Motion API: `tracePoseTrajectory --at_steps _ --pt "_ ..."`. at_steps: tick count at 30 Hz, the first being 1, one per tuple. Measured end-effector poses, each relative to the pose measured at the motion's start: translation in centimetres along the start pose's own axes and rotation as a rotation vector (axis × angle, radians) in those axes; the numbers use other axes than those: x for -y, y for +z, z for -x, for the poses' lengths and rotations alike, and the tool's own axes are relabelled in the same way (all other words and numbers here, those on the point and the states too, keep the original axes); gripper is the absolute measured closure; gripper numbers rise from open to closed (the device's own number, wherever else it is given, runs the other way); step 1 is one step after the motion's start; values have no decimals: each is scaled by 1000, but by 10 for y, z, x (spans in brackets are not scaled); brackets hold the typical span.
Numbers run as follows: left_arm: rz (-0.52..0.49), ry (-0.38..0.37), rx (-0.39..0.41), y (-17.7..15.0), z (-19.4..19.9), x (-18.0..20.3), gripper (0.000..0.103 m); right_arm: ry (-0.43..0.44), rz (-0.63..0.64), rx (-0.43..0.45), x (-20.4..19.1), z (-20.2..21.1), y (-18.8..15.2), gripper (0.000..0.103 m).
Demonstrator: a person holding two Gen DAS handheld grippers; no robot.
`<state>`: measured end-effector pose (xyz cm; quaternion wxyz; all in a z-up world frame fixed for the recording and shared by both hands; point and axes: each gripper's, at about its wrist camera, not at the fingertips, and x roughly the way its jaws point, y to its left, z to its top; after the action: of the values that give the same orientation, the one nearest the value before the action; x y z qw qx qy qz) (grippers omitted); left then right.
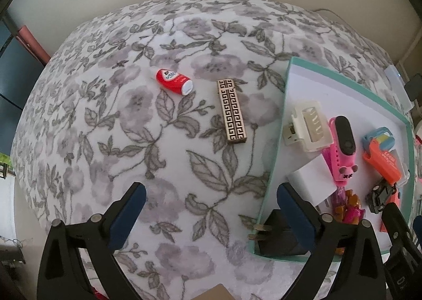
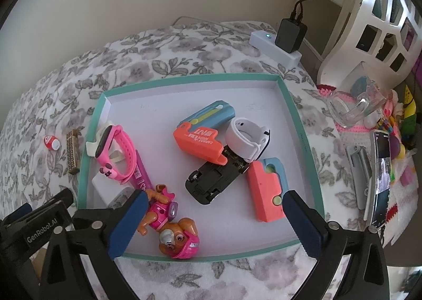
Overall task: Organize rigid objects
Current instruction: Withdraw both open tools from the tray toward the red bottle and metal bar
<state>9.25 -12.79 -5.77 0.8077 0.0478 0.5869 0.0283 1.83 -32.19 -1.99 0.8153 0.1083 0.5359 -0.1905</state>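
Observation:
A red mini bottle (image 1: pixel 174 82) and a maze-patterned bar (image 1: pixel 232 111) lie on the floral cloth, left of the teal-rimmed tray (image 1: pixel 285 94). My left gripper (image 1: pixel 211 190) is open over bare cloth beside the tray's near corner, where a black plug (image 1: pixel 279 236) lies. In the tray (image 2: pixel 190 78) are a pink watch (image 2: pixel 116 152), an orange cutter (image 2: pixel 200 141), a white band (image 2: pixel 245 139), a black toy car (image 2: pixel 211 181), a salmon cutter (image 2: pixel 266 189) and a puppy figure (image 2: pixel 171 223). My right gripper (image 2: pixel 216 197) is open above them, its pads touching nothing.
A white power strip with a black charger (image 2: pixel 277 44) sits behind the tray. To the right stand a white slotted basket (image 2: pixel 369 23), a clear glass piece (image 2: pixel 361 104), a phone on a stand (image 2: pixel 379 181) and colourful clutter. A wall rises behind.

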Motion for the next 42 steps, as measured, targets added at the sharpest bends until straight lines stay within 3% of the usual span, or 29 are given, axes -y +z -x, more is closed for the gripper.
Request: tracePoseTrajectory --at_steps 6,20,32,42 --pt "35 12 -21 4 -5 -12 2 9 19 16 -10 3 0 0" --pt "289 89 -14 24 -12 -99 2 83 128 76 -70 18 7 0" --pt "408 49 -4 50 -31 -140 2 157 169 110 -117 15 38 0" --pt "422 15 -29 80 -55 -140 2 197 268 77 -175 -17 57 1"
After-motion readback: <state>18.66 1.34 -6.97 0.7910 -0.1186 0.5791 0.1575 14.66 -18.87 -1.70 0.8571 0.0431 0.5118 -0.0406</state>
